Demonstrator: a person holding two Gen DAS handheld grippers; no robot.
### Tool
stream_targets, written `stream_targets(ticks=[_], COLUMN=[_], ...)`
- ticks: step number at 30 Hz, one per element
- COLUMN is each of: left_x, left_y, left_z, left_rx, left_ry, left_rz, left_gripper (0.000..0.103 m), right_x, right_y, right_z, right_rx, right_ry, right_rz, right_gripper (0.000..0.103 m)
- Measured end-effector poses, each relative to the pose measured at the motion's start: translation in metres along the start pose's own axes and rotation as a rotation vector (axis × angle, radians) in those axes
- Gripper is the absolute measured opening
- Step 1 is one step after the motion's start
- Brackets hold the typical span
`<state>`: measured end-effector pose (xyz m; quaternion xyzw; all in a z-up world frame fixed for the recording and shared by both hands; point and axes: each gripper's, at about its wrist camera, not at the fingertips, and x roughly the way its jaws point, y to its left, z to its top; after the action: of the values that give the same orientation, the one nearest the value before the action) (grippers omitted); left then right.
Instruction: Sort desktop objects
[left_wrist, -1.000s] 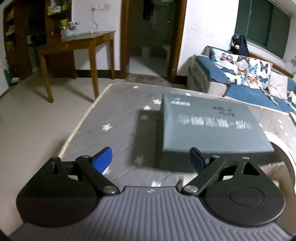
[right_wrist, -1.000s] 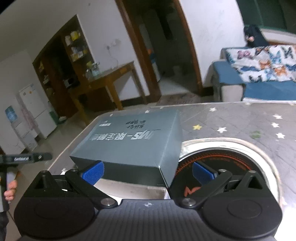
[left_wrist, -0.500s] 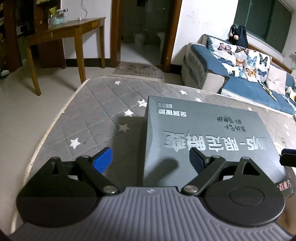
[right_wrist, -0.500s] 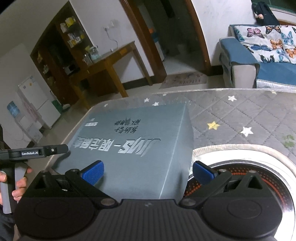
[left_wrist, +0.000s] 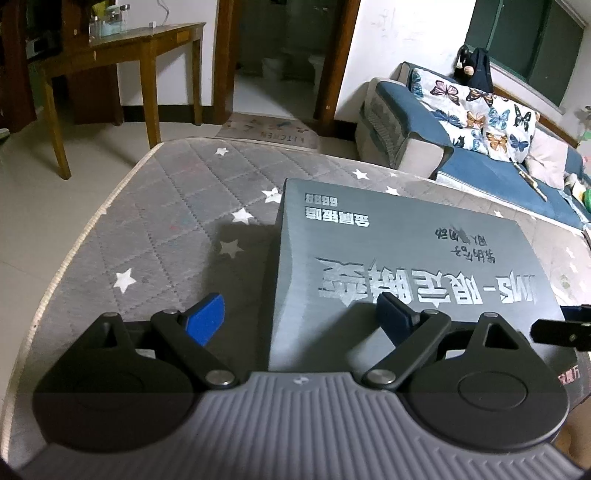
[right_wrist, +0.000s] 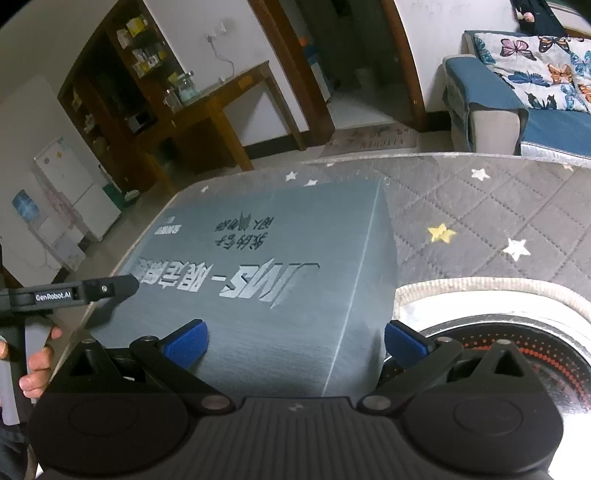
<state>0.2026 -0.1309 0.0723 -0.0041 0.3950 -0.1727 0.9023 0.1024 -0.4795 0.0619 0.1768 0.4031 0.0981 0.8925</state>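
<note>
- Where the grey box (left_wrist: 406, 258) lies on the quilted star-patterned tabletop (left_wrist: 166, 229), it sits directly ahead of both grippers, its long axis running across them, left to right.
- Left gripper (left_wrist: 301, 317): jaws wide; the box's left edge falls between the fingers, one blue pad over the lid, the other beside the box over the cloth.
- Right gripper (right_wrist: 293, 339): jaws wide, straddling the box's right end. Both tools stand about equally near.
- Box: flat, rectangular, matte grey lid with silver lettering, closed, corners intact; whether it rests fully on the cloth cannot be told.
- Just right of the box: a round black-and-red appliance (right_wrist: 517, 339).
- Beyond: a blue sofa (left_wrist: 461, 147), a wooden table (left_wrist: 140, 40).
</note>
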Motion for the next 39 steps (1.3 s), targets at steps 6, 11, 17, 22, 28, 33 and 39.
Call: stream_targets(ticks=[6, 11, 17, 22, 28, 33, 39], left_x=[0.004, 0.009, 0.017, 0.02, 0.018, 0.006, -0.019], left_y=[0.004, 0.01, 0.008, 0.004, 0.0, 0.0, -0.004], left_z=[0.0, 0.0, -0.001, -0.001, -0.001, 0.003, 0.013], left_rx=[-0.042, -0.095, -0.118, -0.108, -0.106, -0.11, -0.132], left_ry=[0.012, 0.032, 0.064, 0.064, 0.064, 0.033, -0.007], left_rz=[-0.05, -0.112, -0.152, -0.144, -0.146, -0.148, -0.15], left_gripper=[0.089, 0.089, 0.098, 0.101, 0.101, 0.101, 0.101], right_x=[0.011, 0.014, 0.018, 0.02, 0.02, 0.006, -0.023], right_y=[-0.002, -0.004, -0.012, -0.013, -0.008, 0.001, 0.018], right_z=[0.0, 0.002, 0.005, 0.006, 0.006, 0.009, 0.017], right_rx=[0.007, 0.02, 0.068, 0.084, 0.077, 0.065, 0.031], right_ry=[0.022, 0.04, 0.064, 0.07, 0.073, 0.042, -0.001], right_rz=[0.006, 0.014, 0.039, 0.042, 0.047, 0.051, 0.045], right_gripper=[0.103, 0.103, 0.103, 0.103, 0.103, 0.103, 0.103])
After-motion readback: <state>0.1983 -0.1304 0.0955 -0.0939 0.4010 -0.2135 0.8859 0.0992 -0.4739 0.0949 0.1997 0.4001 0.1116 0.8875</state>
